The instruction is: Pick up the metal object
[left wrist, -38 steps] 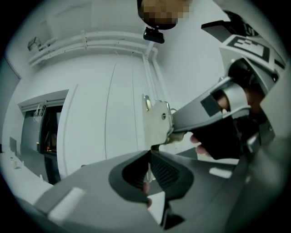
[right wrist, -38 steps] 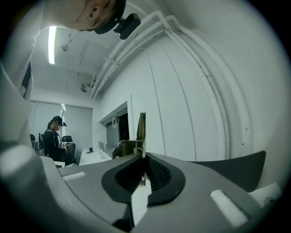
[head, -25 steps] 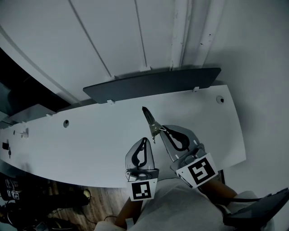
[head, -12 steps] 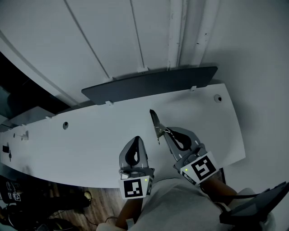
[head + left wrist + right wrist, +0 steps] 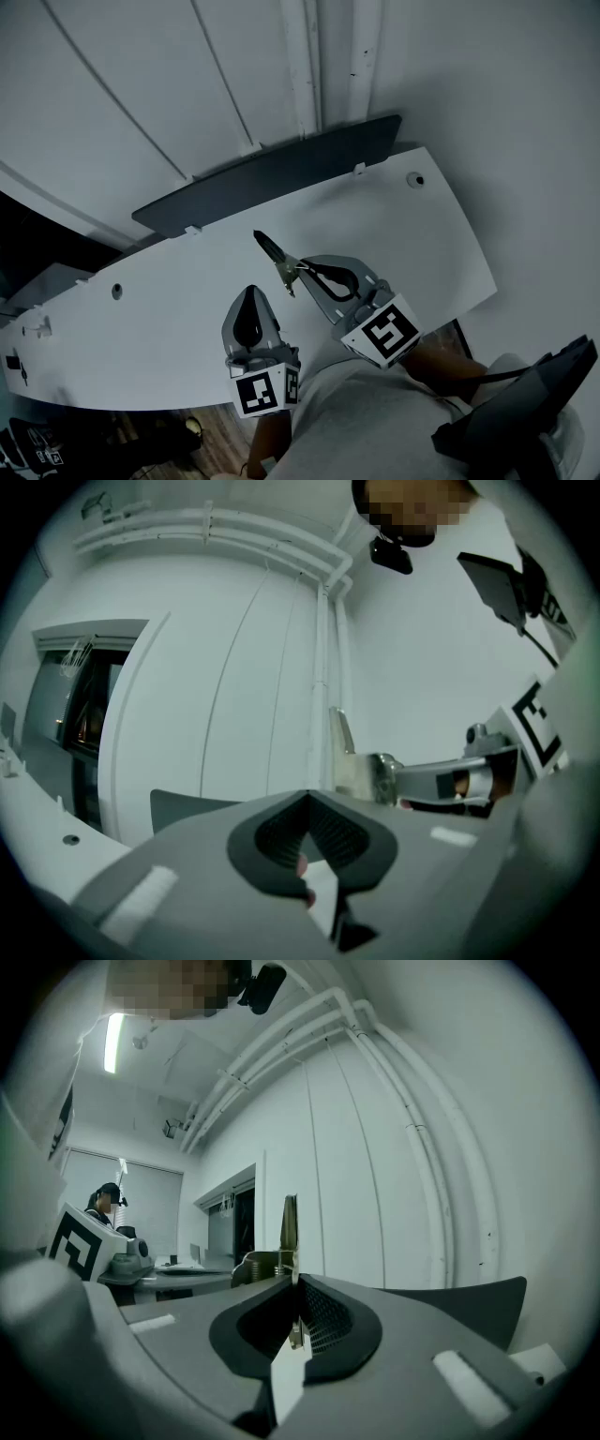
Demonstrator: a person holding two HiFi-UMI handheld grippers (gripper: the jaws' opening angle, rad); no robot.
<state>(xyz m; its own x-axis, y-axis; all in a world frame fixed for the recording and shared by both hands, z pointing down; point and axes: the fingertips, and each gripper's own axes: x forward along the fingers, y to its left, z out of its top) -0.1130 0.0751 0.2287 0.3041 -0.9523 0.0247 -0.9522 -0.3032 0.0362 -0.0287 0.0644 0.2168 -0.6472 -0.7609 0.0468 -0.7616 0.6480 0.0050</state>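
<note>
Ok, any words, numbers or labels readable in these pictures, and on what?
No readable words or numbers anywhere.
Left gripper's cube: a black-and-white square marker, no text.
Right gripper's cube: the same kind of marker.
Small tags by the floor: too small to read.

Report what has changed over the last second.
Mostly the head camera has swung, so the table sits more tilted in the frame. The right gripper stays shut on the metal object, apparently held up off the table with its tip pointing away from the person. The left gripper stays shut and empty beside it. Nothing was taken hold of or let go.
</note>
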